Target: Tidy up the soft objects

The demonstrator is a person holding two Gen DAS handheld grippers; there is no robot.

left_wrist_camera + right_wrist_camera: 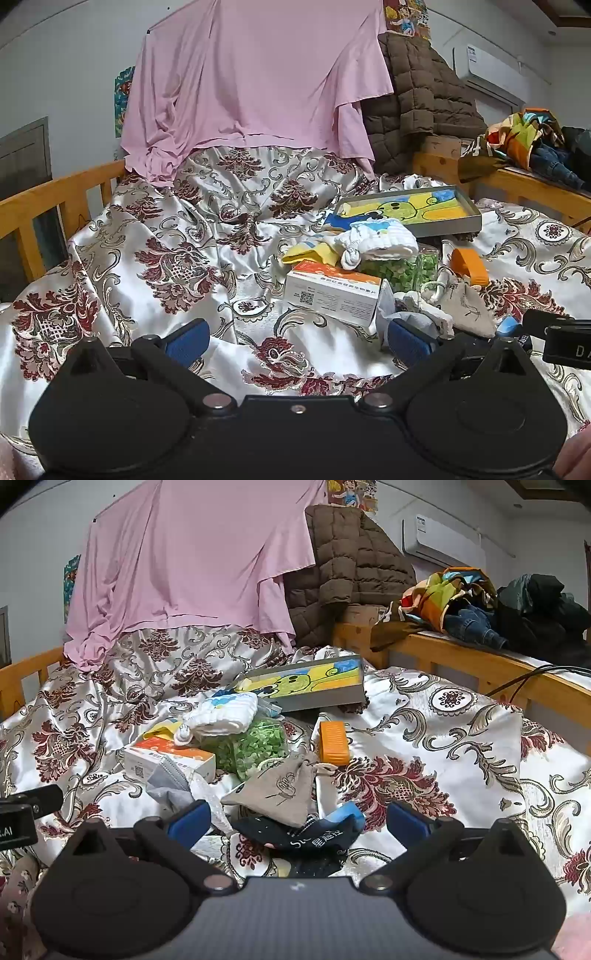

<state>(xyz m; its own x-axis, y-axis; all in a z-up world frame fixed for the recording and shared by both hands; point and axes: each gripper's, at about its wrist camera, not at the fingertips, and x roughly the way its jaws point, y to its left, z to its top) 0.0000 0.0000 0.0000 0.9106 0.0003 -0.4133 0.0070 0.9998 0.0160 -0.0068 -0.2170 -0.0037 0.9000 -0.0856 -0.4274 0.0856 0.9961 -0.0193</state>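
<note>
On the floral bedspread (443, 738), a dark sock (306, 836) lies between the right hand-held gripper (297, 819) — jaws wide, empty.

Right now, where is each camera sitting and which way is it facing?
Left wrist: on the left gripper, open, tilted down over the bedspread; a fingertip shows bottom right, with the other gripper's edge at right.
Right wrist: on the right gripper, open, above a dark sock and drawstring pouch.
Shared: white box, orange case, pink sheet.
</note>
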